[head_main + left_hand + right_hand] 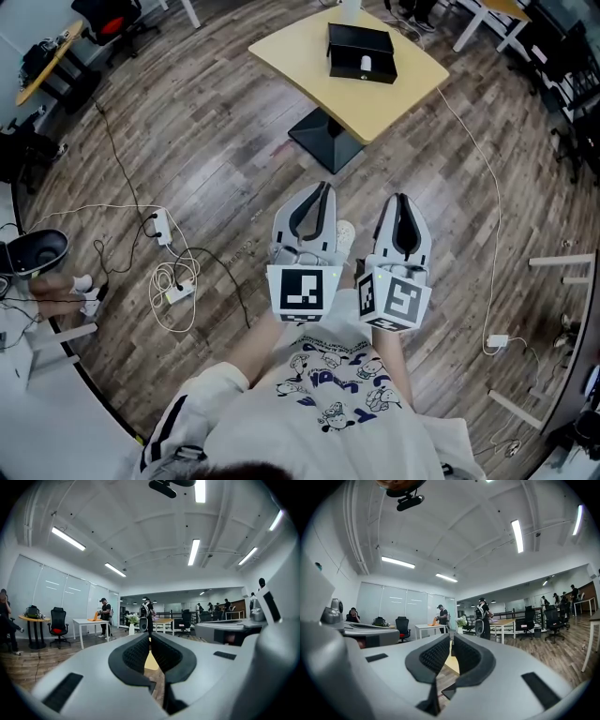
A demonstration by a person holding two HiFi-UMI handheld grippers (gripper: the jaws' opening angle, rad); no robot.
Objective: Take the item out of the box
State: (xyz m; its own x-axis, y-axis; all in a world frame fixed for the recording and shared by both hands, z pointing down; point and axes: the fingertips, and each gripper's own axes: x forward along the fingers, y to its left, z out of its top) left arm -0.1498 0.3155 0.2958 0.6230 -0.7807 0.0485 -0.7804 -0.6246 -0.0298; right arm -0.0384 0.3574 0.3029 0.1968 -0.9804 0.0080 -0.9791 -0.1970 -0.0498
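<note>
We're looking steeply down from head height on the left claw and right claw. Each claw's camera is sighting level along its own jaws, and all views are sharing the far counter.

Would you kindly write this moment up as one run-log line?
stage: pre-reach | left gripper: shut, empty | right gripper: shut, empty | black box: on table, far from both grippers | white item: in box

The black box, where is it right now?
In the head view the flat black box lies on the pale yellow wooden table at top centre, far ahead of the left tool and the right tool.
</note>
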